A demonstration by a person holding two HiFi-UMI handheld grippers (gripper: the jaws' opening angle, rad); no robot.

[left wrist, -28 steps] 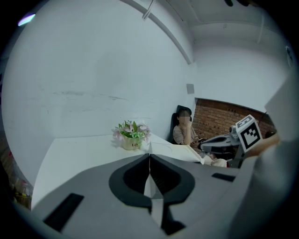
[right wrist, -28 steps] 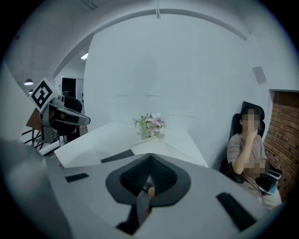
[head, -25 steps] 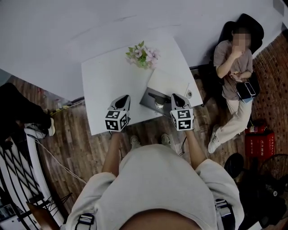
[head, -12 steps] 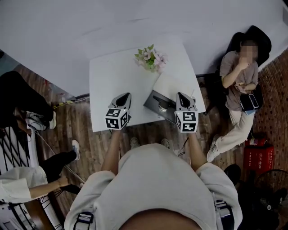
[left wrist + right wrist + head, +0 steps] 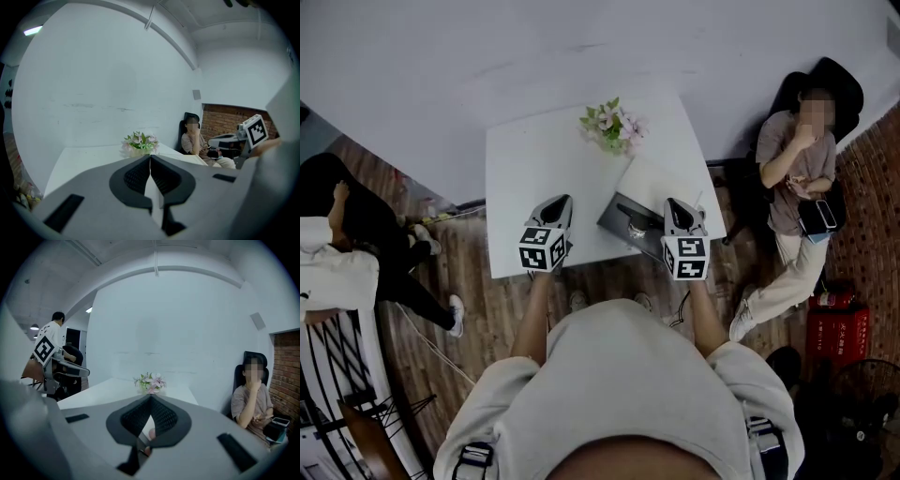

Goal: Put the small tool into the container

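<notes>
Small tool (image 5: 636,228): a pale speck in the dark open container (image 5: 617,214) at the bench (image 5: 525,159) front edge, too small to identify; neither gripper view shows it. Left gripper (image 5: 562,201) jaws pressed together, empty. Right gripper (image 5: 672,202) jaws likewise together; its own view shows an unidentifiable pinkish patch behind the pads. Flowers (image 5: 614,125) appear in all views. Print on the red box (image 5: 839,314) illegible.
</notes>
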